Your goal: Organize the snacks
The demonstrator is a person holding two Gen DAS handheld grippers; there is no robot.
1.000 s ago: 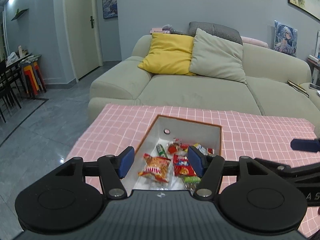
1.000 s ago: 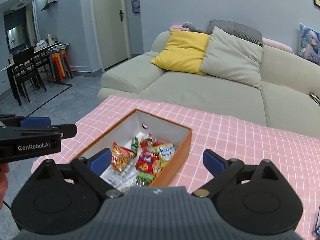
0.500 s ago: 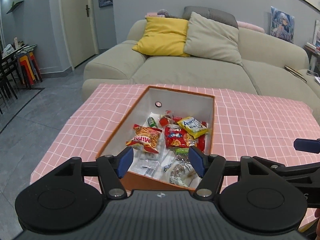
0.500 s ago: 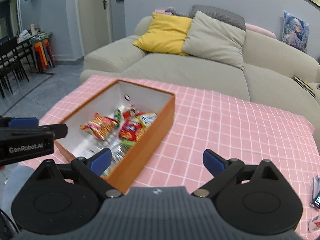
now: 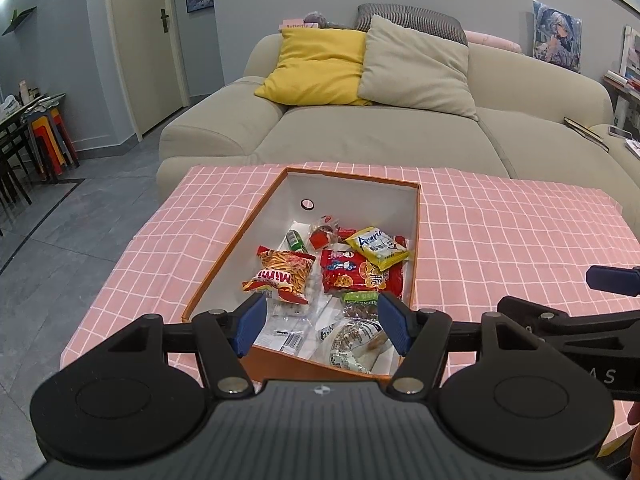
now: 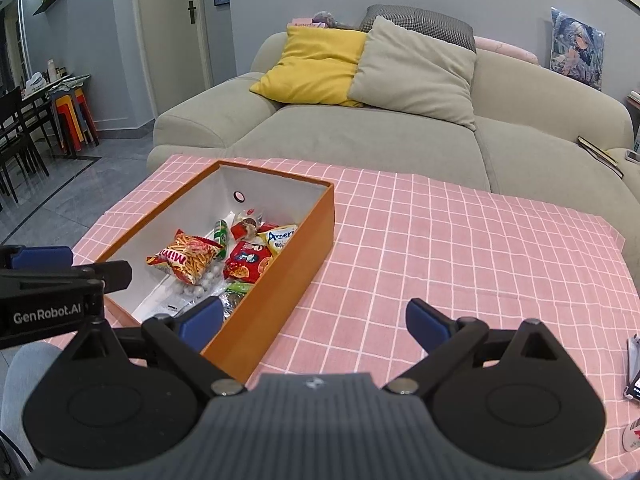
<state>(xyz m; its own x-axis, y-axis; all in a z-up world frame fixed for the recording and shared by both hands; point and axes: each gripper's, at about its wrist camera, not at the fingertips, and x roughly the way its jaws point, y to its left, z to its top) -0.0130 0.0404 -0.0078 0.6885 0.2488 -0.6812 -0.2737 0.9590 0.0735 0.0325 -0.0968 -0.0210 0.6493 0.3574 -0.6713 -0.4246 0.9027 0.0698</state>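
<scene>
An orange box (image 5: pixel 224 260) with a white inside sits on the pink checked tablecloth (image 5: pixel 500 240). It holds several snacks: a Mimi chip bag (image 5: pixel 282 276), a red packet (image 5: pixel 352 272), a yellow packet (image 5: pixel 376 246) and a green tube (image 5: pixel 295 240). My left gripper (image 5: pixel 322 326) is open and empty, held over the box's near end. My right gripper (image 6: pixel 314 322) is open and empty, over the cloth to the right of the box (image 6: pixel 292 264). The chip bag (image 6: pixel 186 258) also shows in the right wrist view.
A beige sofa (image 5: pixel 380 136) with a yellow cushion (image 5: pixel 320 66) and a grey cushion (image 5: pixel 416 70) stands behind the table. A phone (image 6: pixel 634 380) and a packet edge lie at the cloth's right border. Dining chairs and stools (image 6: pixel 72 116) stand far left.
Both grippers have pulled back and risen from the box, so more of it and the cloth shows. The right gripper shifted right, off the box. Jaws stayed open.
</scene>
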